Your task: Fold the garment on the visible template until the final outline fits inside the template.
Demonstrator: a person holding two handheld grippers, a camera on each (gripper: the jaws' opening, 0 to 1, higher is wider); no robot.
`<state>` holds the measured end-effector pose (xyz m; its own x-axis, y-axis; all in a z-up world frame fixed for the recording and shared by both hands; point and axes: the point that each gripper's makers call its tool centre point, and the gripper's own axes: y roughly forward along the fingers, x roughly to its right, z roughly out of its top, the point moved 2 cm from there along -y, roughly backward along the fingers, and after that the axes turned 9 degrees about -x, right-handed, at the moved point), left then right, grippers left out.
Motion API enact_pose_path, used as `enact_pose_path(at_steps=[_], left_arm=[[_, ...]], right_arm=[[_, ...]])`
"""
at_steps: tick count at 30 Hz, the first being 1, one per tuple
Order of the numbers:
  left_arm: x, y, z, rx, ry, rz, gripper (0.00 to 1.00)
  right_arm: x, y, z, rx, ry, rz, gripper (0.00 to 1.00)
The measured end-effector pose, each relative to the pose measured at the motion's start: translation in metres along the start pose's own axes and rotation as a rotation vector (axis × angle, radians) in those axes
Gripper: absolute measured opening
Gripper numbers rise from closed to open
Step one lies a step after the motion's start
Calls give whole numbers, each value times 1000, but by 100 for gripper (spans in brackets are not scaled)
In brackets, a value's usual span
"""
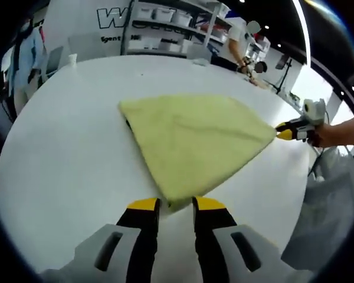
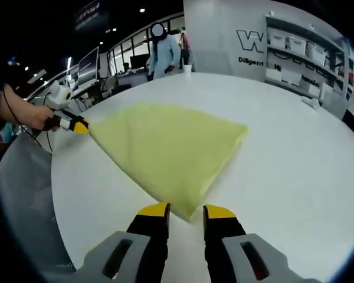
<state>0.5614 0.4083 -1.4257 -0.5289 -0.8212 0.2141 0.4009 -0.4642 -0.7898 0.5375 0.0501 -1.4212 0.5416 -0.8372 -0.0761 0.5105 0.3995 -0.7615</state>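
A soft yellow garment (image 1: 194, 138), folded into a fuzzy triangle, lies on the smooth white counter (image 1: 65, 159). The left hand-held gripper (image 1: 176, 205) and right hand-held gripper (image 2: 186, 210) each pinch 1 corner.

Left gripper (image 1: 176, 204) and right gripper (image 2: 186, 211): black jaws with yellow tips, set in grey moulded housings bearing slotted recesses beside each jaw.

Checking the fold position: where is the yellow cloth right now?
The yellow cloth lies flat on the white table, stretched between the two grippers: the left gripper at one corner, the right gripper at the other.
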Motion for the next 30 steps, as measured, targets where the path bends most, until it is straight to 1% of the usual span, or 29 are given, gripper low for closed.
enact_pose_path(at_steps=[2,3,5,7,12,18,22,25,27,30], left_arm=[[2,2,2,-4,13,-3,18],[3,2,2,-5,35,-7,14],[5,3,3,-13,66,-1,13],[5,4,3,-18,76,-3,9],[5,3,3,-18,96,-6,6],[6,1,1,-19,107,-8,6],[5,0,-2,-27,113,-16,7],[4,-2,-4,-28,121,-15,5],[5,-3,-5,-31,129,-16,1],[5,-4,-5,-29,142,-16,1]], right_arm=[[1,1,-1,-6,2,0,17],[2,2,-3,-11,8,1,17],[2,3,-6,-19,8,6,17],[3,4,-7,-23,7,9,17],[4,6,-6,-25,9,18,16],[4,3,-8,-27,-1,29,16],[3,2,-10,-30,-3,39,15],[2,2,-11,-32,-6,47,14],[1,1,-11,-33,-12,51,11],[0,2,-9,-25,-14,58,9]])
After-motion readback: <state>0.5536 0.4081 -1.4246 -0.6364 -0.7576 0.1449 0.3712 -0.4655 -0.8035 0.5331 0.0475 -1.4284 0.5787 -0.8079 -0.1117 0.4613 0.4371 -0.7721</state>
